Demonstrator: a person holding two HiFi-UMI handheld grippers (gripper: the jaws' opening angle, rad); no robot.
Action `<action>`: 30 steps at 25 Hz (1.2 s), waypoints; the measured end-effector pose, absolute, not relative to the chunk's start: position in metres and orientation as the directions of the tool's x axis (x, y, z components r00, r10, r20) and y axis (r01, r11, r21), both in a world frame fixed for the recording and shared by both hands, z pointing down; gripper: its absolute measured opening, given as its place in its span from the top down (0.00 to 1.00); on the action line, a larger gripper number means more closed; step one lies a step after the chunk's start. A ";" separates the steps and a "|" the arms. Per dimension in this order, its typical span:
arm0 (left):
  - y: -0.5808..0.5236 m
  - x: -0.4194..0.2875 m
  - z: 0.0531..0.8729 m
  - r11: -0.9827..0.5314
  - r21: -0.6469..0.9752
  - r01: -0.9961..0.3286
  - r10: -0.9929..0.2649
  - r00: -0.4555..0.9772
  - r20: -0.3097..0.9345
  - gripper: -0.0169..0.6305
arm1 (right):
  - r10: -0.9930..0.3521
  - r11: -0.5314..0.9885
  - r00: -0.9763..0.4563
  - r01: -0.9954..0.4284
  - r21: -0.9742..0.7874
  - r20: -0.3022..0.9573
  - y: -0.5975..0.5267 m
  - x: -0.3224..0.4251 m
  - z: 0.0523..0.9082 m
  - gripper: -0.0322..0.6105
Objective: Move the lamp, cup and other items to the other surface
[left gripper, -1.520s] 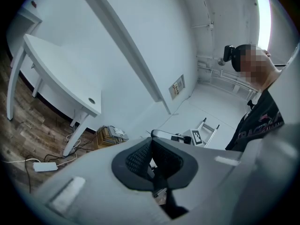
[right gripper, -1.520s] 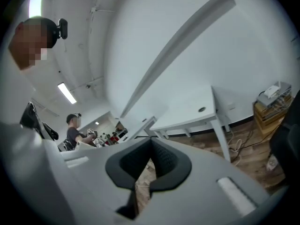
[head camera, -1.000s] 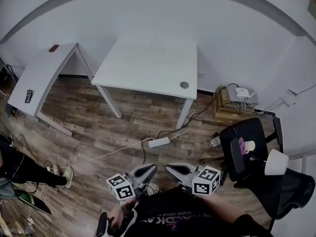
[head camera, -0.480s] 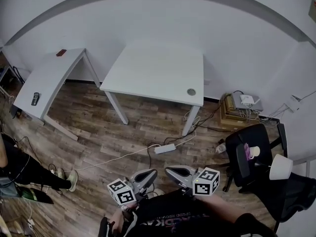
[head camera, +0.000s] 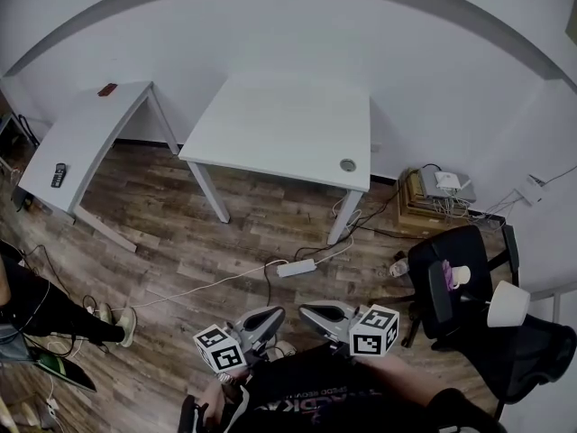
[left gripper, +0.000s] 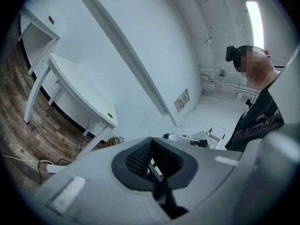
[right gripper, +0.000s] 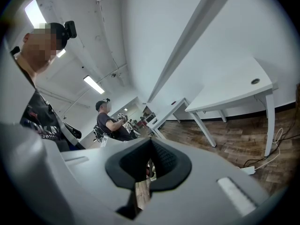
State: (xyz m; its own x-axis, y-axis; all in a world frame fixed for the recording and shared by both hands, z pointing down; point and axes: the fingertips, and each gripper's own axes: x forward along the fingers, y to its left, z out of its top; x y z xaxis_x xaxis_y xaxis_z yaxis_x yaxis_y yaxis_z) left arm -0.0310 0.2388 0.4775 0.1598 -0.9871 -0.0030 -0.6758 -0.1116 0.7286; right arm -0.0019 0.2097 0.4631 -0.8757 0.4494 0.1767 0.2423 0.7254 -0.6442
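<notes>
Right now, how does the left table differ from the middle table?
The left table carries a dark remote and a small red thing; the middle table is bare. The middle table has a round hole near one corner; the left table shows none. Both are white.

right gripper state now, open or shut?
Shut and empty. In its own view the right gripper has its jaw tips touching, nothing between them.

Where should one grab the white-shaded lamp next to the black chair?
Probably the thin stem just below the shade of the lamp, coming in from the side. The shade flares wide, likely too broad for narrow jaws; the stem looks slim, though it barely shows here.
</notes>
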 end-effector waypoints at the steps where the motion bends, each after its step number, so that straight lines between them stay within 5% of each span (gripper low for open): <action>1: 0.239 -0.031 0.478 -0.113 0.732 -0.671 -0.987 0.159 -0.007 0.98 | 0.449 0.725 -0.876 0.241 -0.645 0.177 0.210 -0.002 0.464 0.94; 30: 0.246 -0.030 0.480 -0.107 0.740 -0.664 -0.988 0.156 -0.002 0.98 | 0.438 0.715 -0.883 0.231 -0.659 0.167 0.211 0.001 0.466 0.95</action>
